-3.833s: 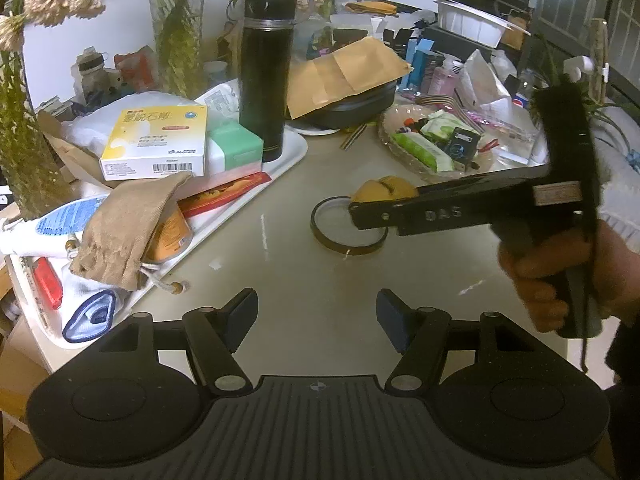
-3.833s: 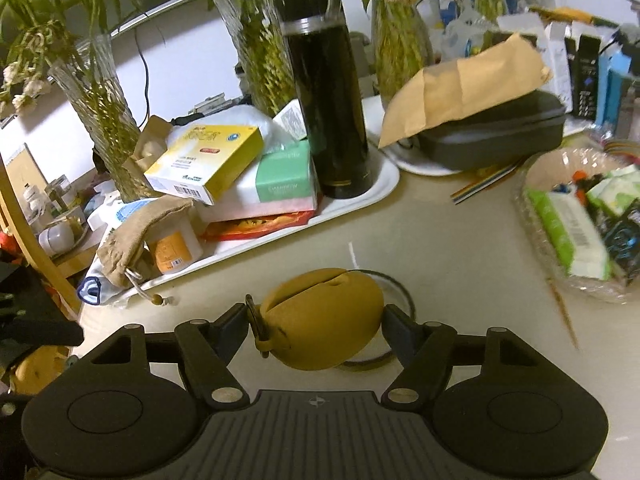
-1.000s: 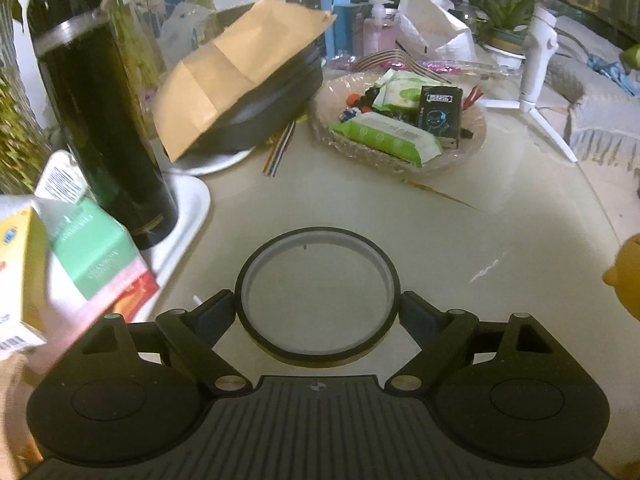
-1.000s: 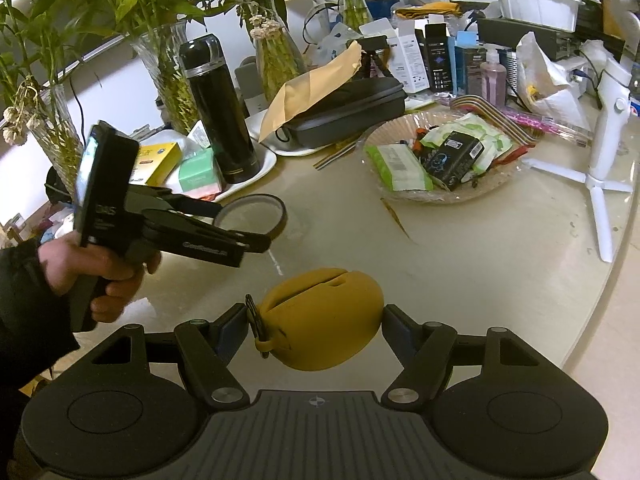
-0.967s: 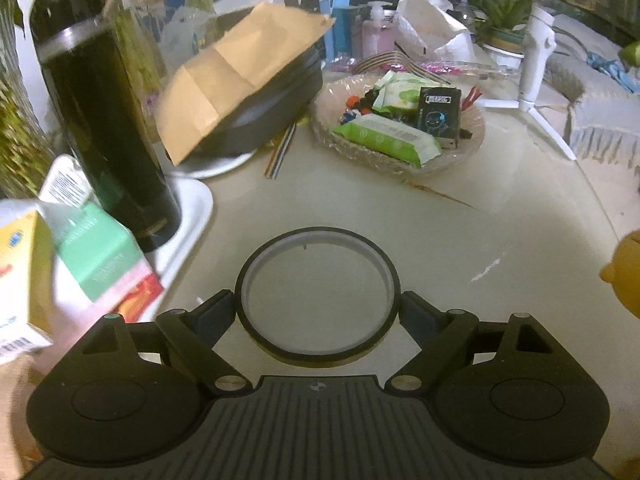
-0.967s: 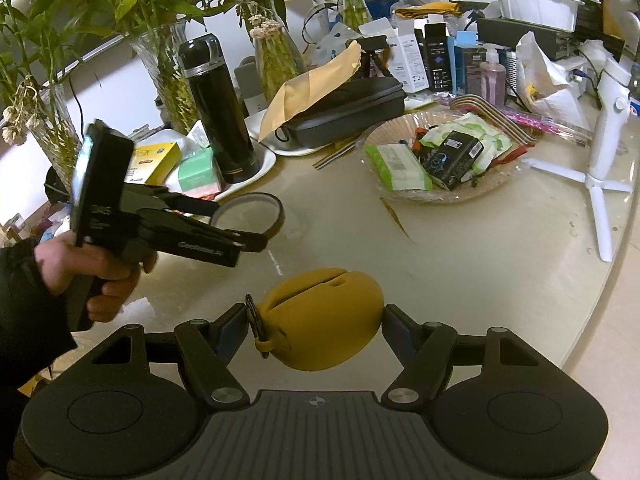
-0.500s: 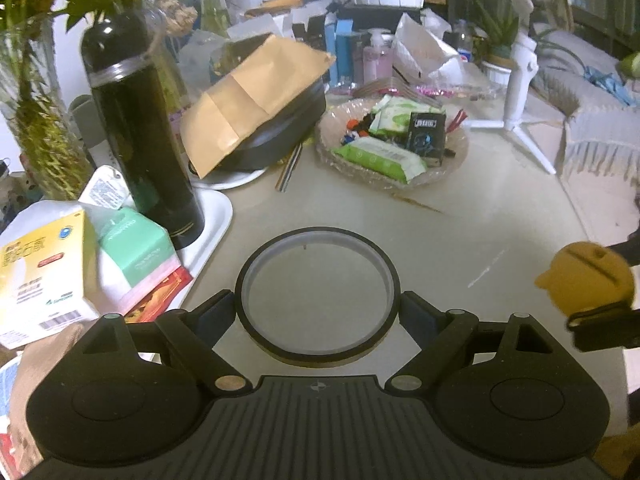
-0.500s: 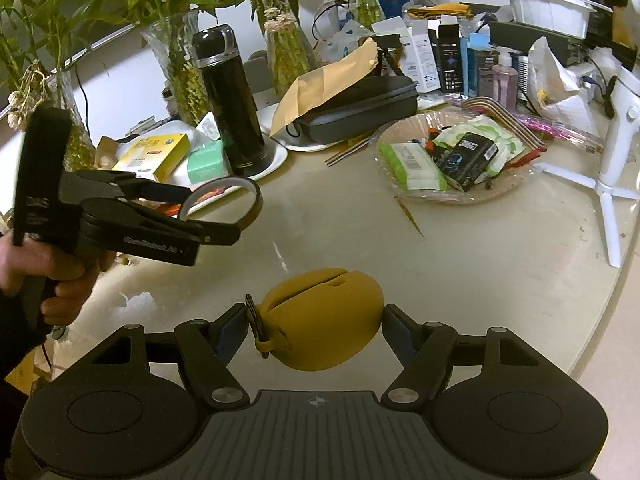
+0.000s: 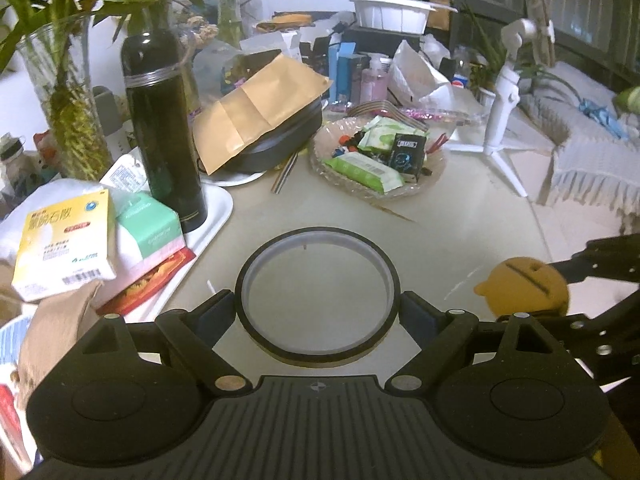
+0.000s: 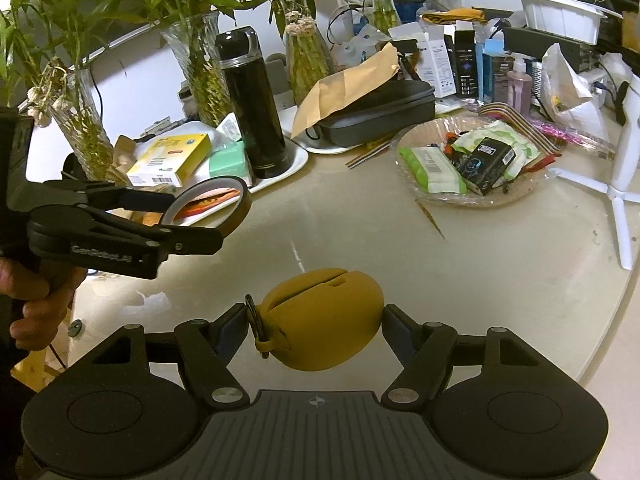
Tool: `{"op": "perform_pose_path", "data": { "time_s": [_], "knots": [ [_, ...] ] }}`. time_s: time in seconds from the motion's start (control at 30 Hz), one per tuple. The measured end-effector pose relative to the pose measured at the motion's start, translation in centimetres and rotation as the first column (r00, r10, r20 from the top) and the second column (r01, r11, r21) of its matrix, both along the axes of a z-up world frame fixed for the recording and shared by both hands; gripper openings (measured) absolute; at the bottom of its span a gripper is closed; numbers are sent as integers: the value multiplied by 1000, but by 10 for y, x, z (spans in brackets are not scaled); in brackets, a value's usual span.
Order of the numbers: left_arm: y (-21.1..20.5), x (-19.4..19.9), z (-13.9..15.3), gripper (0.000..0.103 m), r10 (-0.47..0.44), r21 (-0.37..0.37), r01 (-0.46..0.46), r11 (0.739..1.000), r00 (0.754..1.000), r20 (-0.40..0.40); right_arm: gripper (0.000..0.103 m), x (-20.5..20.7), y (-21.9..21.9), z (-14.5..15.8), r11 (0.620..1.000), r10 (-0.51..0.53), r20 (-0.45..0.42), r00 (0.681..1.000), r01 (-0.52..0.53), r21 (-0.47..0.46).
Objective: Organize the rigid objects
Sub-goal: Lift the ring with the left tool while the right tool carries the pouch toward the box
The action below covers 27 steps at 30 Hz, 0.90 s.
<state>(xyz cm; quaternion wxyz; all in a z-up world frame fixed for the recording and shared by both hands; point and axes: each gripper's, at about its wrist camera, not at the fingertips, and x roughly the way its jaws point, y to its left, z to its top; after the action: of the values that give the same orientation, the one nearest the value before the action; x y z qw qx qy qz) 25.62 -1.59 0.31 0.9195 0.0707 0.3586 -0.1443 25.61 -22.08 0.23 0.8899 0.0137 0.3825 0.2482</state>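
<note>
My left gripper (image 9: pixel 318 312) is shut on a dark tape ring (image 9: pixel 256 264) and holds it above the pale table. From the right wrist view the left gripper (image 10: pixel 200 220) and the ring (image 10: pixel 236 206) hang at the left, near the white tray. My right gripper (image 10: pixel 316 324) is shut on a mustard-yellow rubber case (image 10: pixel 320 320), lifted over the table's front part. The case also shows at the right edge of the left wrist view (image 9: pixel 524 284).
A white tray (image 9: pixel 218 216) at the left holds a tall black flask (image 9: pixel 164 128), a yellow box (image 9: pixel 64 244) and a green pack (image 9: pixel 148 224). Behind lie a black case under a brown envelope (image 9: pixel 256 120), a snack basket (image 9: pixel 376 160), a white tripod (image 9: pixel 500 120) and glass vases (image 10: pixel 200 64).
My left gripper closed on the tape ring and lifted it off the table, pulling back and up. My right gripper keeps holding the yellow case and has risen slightly.
</note>
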Motion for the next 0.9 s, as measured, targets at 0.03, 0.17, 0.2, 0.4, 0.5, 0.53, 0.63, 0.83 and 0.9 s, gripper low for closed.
{"op": "perform_pose_path", "data": {
  "time_s": [0.03,0.17,0.2,0.4,0.5,0.53,0.63,0.83,0.9],
  "knots": [
    [1,-4,2,89,5,-7,-5,1000,1000,2,75,-2,0,1,1000,1,0,1000,-1,4],
    [2,-18,8,89,16,-19,-16,1000,1000,13,75,-10,2,3,1000,7,5,1000,-7,10],
    [2,-23,9,89,19,-23,-19,1000,1000,16,75,-12,2,3,1000,8,5,1000,-8,11],
    [2,-44,11,89,25,-30,-24,999,1000,17,75,-25,3,6,1000,14,15,1000,-15,20],
    [1,-55,10,89,25,-32,-25,999,1000,13,75,-36,2,9,999,17,17,1000,-18,37],
    [1,-58,10,89,25,-32,-24,999,1000,12,75,-36,2,9,999,17,17,1000,-18,37],
    [0,-68,10,89,25,-29,-25,999,1000,12,75,-44,2,11,999,22,20,1000,-23,42],
    [-1,-85,12,89,32,-39,-32,999,999,13,75,-55,2,13,998,29,21,999,-30,50],
    [-1,-90,12,89,35,-42,-34,999,999,14,75,-59,1,14,998,27,19,999,-28,55]
  ]
}}
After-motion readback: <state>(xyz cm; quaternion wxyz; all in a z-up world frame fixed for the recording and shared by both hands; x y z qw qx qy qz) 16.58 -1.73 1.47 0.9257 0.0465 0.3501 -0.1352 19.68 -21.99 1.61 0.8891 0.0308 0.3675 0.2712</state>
